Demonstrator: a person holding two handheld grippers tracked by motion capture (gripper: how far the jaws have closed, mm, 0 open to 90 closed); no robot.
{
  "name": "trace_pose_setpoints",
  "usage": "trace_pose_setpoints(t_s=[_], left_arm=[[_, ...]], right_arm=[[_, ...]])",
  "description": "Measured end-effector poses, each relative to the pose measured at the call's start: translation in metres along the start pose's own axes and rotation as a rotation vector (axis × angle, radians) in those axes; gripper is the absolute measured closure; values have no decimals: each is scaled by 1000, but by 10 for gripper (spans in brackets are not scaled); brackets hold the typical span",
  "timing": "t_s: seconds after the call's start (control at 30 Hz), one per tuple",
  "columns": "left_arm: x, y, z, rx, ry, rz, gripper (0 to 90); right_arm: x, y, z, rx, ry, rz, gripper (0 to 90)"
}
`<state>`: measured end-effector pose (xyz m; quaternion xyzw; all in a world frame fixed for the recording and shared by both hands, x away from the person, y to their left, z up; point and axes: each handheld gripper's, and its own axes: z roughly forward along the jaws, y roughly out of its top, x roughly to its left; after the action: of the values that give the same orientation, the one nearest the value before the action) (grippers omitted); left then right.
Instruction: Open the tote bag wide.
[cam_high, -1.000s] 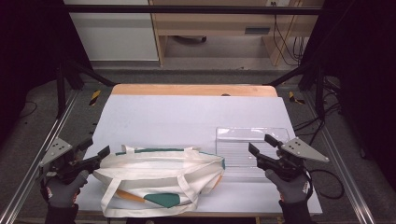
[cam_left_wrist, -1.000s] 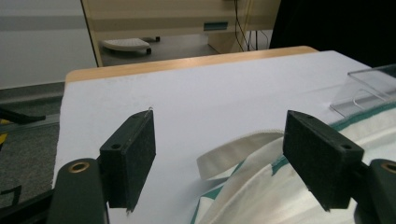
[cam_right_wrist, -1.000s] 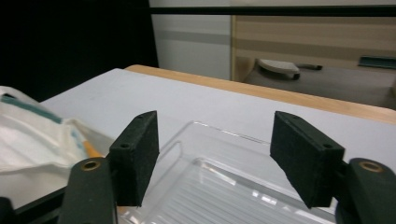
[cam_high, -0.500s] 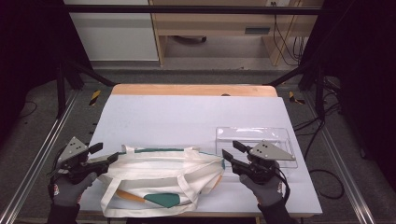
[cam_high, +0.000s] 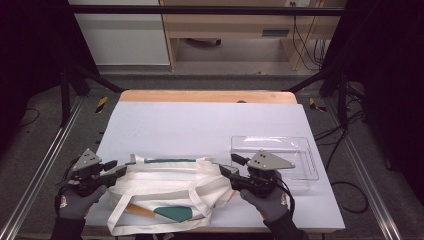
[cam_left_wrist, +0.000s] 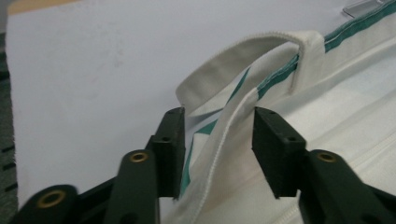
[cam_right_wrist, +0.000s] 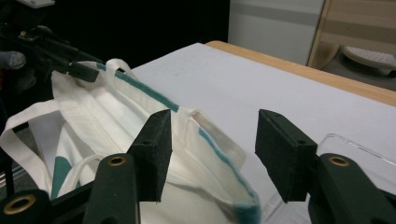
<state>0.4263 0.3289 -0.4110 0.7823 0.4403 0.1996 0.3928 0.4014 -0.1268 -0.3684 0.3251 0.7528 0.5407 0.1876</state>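
Note:
A white tote bag (cam_high: 165, 182) with green trim lies flat near the table's front edge, its straps looping toward me. At the bag's left end sits my left gripper (cam_high: 119, 167). In the left gripper view its jaws (cam_left_wrist: 217, 126) have just been closing and straddle the bag's folded rim (cam_left_wrist: 233, 121), with a gap still showing beside the cloth. My right gripper (cam_high: 228, 164) is at the bag's right end. Its jaws (cam_right_wrist: 214, 128) have just opened a little, and the bag's green-edged corner (cam_right_wrist: 219, 149) lies between them, untouched by the pads.
A clear plastic tray (cam_high: 300, 150) lies on the table just right of the right gripper. The white table top (cam_high: 200, 125) stretches back to a wooden strip (cam_high: 205, 96) at its far edge. Metal rails (cam_high: 45, 165) run along both sides.
The right gripper has slid left from over the tray to the bag's right end. The left gripper has edged in and lowered onto the bag's left corner, and its jaws have narrowed.

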Motion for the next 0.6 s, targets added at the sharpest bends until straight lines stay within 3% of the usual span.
trace_pose_setpoints(t_s=[0.1, 0.13, 0.3, 0.6], left_arm=[[2, -2, 1, 12, -16, -12, 653], [1, -2, 1, 16, -23, -15, 729], [-1, -3, 1, 31, -32, -9, 838], [-3, -1, -3, -3, -35, -49, 869]], right_arm=[[4, 0, 6, 13, 17, -4, 461], [9, 1, 11, 18, 28, -10, 462], [22, 4, 25, 32, 76, -21, 463], [56, -2, 57, 115, 181, -56, 449]])
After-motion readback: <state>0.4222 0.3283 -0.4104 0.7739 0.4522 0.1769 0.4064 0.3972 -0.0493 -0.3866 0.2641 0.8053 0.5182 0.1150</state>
